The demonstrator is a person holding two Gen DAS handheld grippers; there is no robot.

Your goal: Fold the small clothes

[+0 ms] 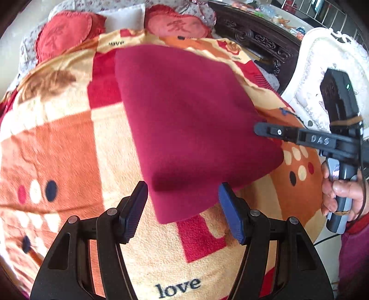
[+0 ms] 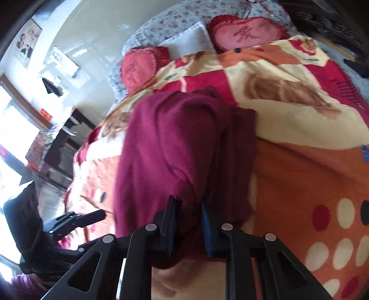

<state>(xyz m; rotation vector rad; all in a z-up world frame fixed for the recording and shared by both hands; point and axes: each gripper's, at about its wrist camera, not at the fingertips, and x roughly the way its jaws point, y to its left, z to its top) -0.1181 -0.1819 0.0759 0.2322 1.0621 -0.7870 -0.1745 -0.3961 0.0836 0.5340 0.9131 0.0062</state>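
Note:
A dark red knit garment (image 1: pixel 191 124) lies folded on the patterned blanket (image 1: pixel 64 143). My left gripper (image 1: pixel 183 207) is open, its fingers straddling the garment's near corner just above the blanket. My right gripper (image 2: pixel 189 221) is shut on the garment's right edge (image 2: pixel 184 147), with cloth bunched between its fingers. In the left wrist view the right gripper (image 1: pixel 260 129) reaches in from the right, its tip at the garment's edge. The left gripper also shows in the right wrist view (image 2: pixel 99 215), low at the left.
Two red heart cushions (image 1: pixel 64 32) and a white pillow (image 1: pixel 126 18) lie at the head of the bed. A white ornate chair (image 1: pixel 322 69) and dark carved furniture (image 1: pixel 253 39) stand to the right. A dark cabinet (image 2: pixel 62 150) stands beyond the bed's far side.

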